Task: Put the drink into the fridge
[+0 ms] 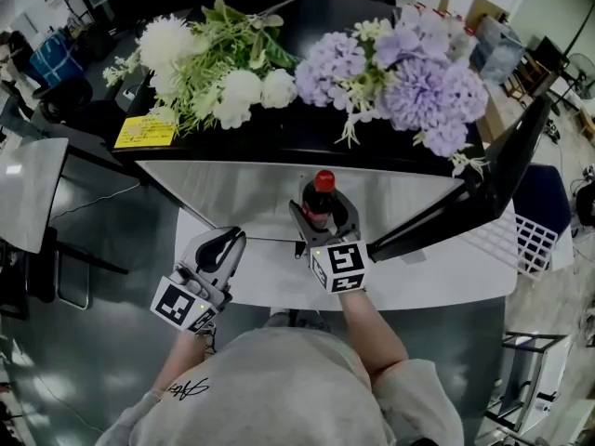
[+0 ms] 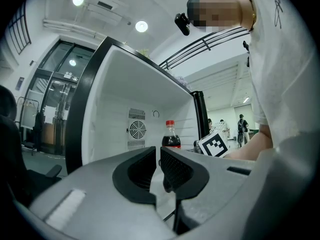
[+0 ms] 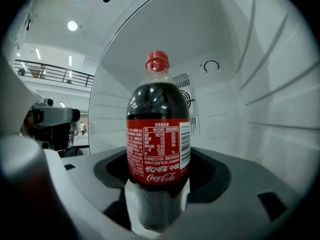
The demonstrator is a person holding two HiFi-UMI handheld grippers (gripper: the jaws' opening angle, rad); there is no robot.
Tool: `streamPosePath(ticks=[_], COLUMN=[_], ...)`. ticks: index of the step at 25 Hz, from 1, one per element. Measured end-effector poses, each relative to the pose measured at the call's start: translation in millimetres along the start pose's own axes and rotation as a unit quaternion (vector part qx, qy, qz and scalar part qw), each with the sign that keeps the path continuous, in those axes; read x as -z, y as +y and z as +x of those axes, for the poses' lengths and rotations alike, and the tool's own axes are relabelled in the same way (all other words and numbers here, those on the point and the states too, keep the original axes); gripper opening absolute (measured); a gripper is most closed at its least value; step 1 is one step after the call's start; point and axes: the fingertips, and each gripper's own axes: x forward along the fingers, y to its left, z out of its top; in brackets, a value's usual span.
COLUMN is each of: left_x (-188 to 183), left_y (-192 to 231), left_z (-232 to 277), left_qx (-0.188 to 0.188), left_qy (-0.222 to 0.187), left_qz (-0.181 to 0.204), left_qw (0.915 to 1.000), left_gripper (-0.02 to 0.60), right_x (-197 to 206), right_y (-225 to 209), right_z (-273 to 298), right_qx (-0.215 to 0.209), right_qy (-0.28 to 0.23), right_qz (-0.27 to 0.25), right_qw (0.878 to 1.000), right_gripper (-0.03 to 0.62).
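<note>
A cola bottle with a red cap and red label stands upright just inside the open white fridge. My right gripper is shut on the bottle's lower body, one jaw on each side. In the right gripper view the bottle fills the middle, with the right gripper clamped below its label and the fridge's back wall behind. My left gripper hangs shut and empty at the fridge's front, left of the bottle. From the left gripper the bottle shows further in.
The fridge's dark door stands open to the right. White flowers and purple flowers lie on the fridge's black top, beside a yellow note. A white basket stands beyond the door. A vent fan sits in the back wall.
</note>
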Motion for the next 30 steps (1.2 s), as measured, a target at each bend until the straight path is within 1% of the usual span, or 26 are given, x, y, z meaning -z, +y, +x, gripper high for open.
streamPosePath(ticks=[4,9,16,23,30], left_x=[0.3,1.4,3.5,4.2,5.0], left_y=[0.2,-0.7,-2.4,-3.8,2.7], left_z=[-4.0,-9.1,-9.9,-12.6,-23.8], left_qx=[-0.005,-0.010,-0.012,-0.014,-0.032], left_qy=[0.003,0.007,0.011,0.016,0.022], left_qz=[0.001,0.002,0.001,0.002,0.003], left_qw=[1.0000,0.9999,0.9999,0.9998,0.9993], left_gripper=[0.030,0.031,0.031,0.031,0.031], right_x=[3.4,8.2,12.9,16.9,19.6], right_y=[-3.4,-7.0,-18.9,-25.7,-30.9], right_z=[7.7,15.0,25.2,35.9,47.9], right_qx=[0.001,0.007,0.019,0.023,0.023], right_qy=[0.002,0.005,0.004,0.006,0.013], right_qz=[-0.002,-0.023,-0.012,-0.008,-0.008], right_qw=[1.000,1.000,1.000,1.000,1.000], right_gripper=[0.307,0.307,0.307,0.307,0.307])
